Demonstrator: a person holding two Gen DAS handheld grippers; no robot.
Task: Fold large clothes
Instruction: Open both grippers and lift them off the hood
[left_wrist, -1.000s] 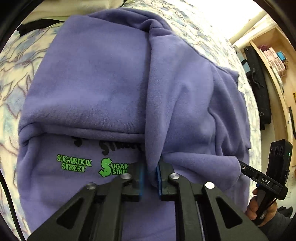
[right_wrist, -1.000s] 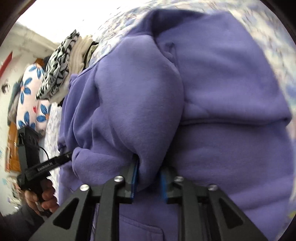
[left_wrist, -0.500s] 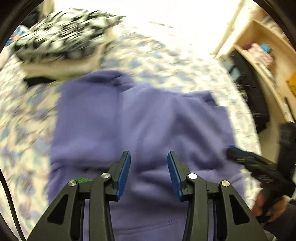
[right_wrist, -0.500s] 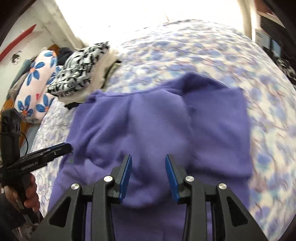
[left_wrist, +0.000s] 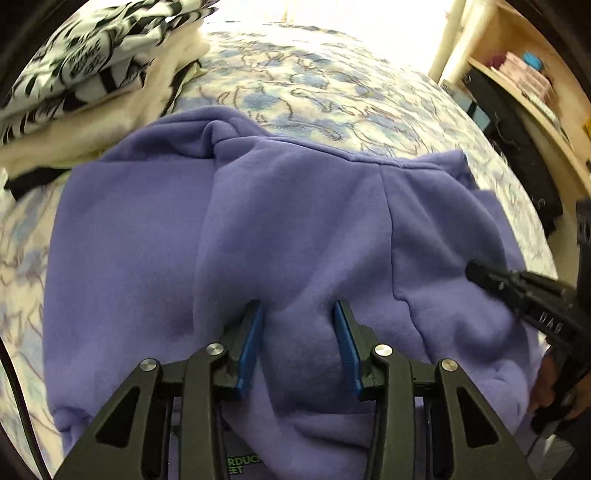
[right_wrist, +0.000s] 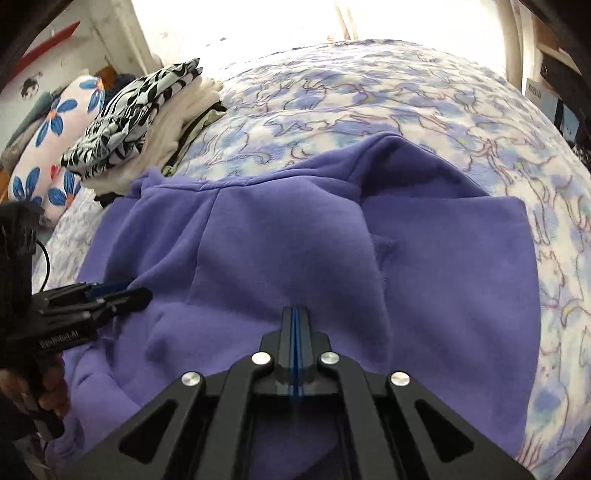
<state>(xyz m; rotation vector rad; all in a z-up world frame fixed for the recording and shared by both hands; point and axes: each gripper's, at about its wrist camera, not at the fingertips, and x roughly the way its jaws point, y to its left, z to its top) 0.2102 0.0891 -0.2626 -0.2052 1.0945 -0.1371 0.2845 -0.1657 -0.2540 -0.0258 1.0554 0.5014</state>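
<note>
A purple hoodie (left_wrist: 295, 229) lies partly folded on the bed (right_wrist: 369, 96), its sleeves laid inward over the body; the hood end points away from the cameras toward the bright far side, and the hem with green lettering lies nearest, so its long axis runs from the near edge toward the far edge of the bed. The bed carries a white cover printed with blue and lilac shapes.

The left tongs (left_wrist: 297, 332) stand open above the middle of the hoodie, blue pads apart, nothing pinched between them. The right tongs (right_wrist: 296, 314) have just snapped closed — pads pressed flat together, no cloth between them — hovering over the folded sleeves.

At the far left of the bed sits a stack of folded clothes (right_wrist: 147, 110) — a black-and-white patterned piece on top of cream ones — just beside the hoodie's shoulder. A flowered pillow (right_wrist: 48, 144) lies beyond it. A wooden shelf unit (left_wrist: 524, 85) stands along the right side of the bed.
</note>
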